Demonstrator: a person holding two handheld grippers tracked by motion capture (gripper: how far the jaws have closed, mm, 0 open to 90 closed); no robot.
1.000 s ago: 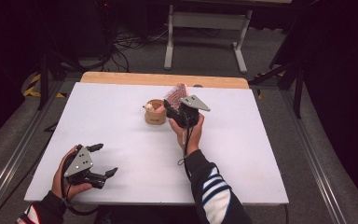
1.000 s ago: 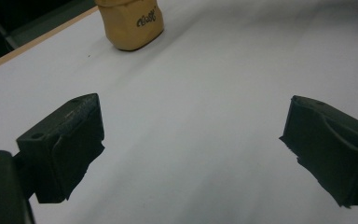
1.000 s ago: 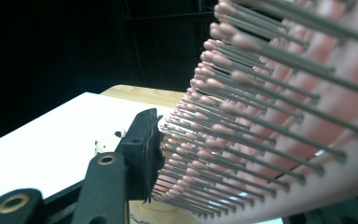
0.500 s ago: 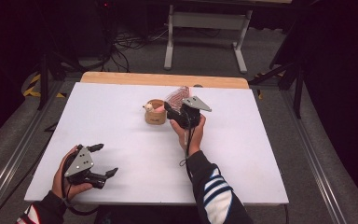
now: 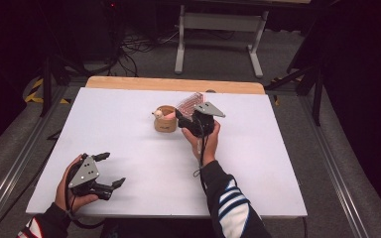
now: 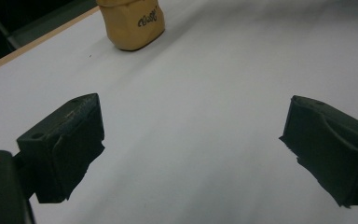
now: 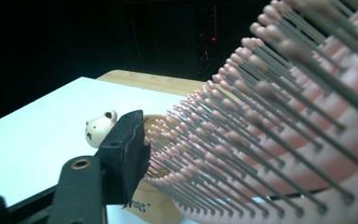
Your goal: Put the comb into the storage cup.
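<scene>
hairbrush (image 7: 279, 116) handle hidden, cup (image 6: 131, 22) top cut off, print perhaps unreadable

My white table (image 5: 129, 124), wood-edged at its far side, stands on grey floor (image 5: 287, 54) in a dark room, a metal stand (image 5: 218, 22) and cables (image 5: 134, 44) beyond.

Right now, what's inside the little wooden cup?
The wooden cup holds a small bear-head piece poking above its rim, with a pink stem. The pink hairbrush, gripped by the right claw, hovers at the rim; the cup's bottom is hidden.
</scene>
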